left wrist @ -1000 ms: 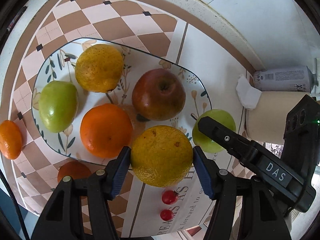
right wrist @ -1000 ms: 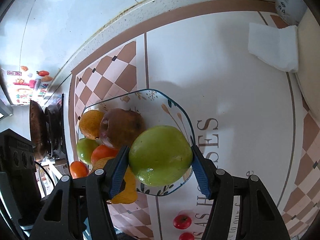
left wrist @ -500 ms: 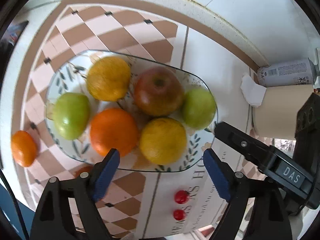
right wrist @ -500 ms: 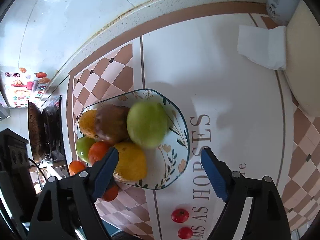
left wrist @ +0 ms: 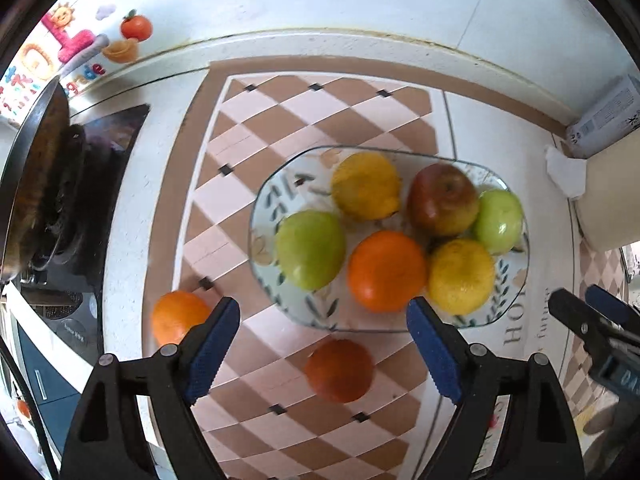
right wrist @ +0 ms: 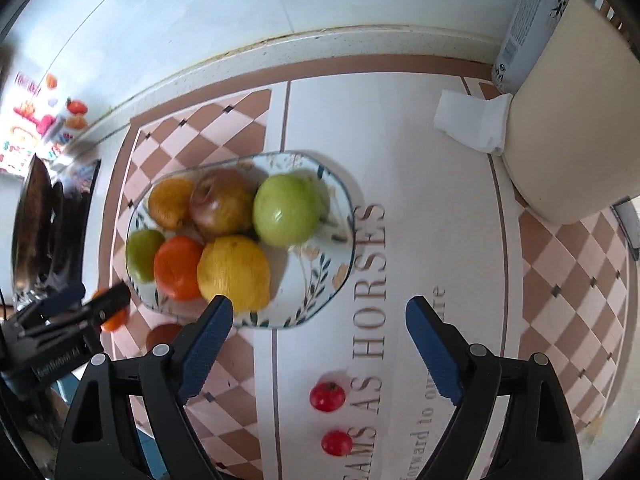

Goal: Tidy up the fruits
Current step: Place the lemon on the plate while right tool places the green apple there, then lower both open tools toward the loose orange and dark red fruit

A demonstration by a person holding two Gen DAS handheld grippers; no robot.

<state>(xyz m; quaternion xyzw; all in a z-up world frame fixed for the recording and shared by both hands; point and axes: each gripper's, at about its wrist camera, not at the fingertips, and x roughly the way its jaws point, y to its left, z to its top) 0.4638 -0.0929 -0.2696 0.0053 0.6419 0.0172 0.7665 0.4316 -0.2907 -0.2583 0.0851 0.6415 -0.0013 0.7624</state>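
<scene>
Yellow citrus (left wrist: pixel 461 276) and green apple (right wrist: pixel 286 214) were released onto the floral ceramic plate (left wrist: pixel 264 216), both grippers (left wrist: pixel 323 350) (right wrist: pixel 319 346) were backed off wide open and empty, two oranges (left wrist: pixel 340 370) left nearside.

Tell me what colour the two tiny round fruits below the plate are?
Red. The two small fruits show best in the right wrist view.

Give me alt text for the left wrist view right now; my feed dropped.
The open left gripper hovers empty over a loose dark orange on the checkered mat, just short of a floral plate. The plate holds six fruits: two green apples, two yellow citrus, one orange and one red apple. Another orange lies off the plate to the left.
</scene>
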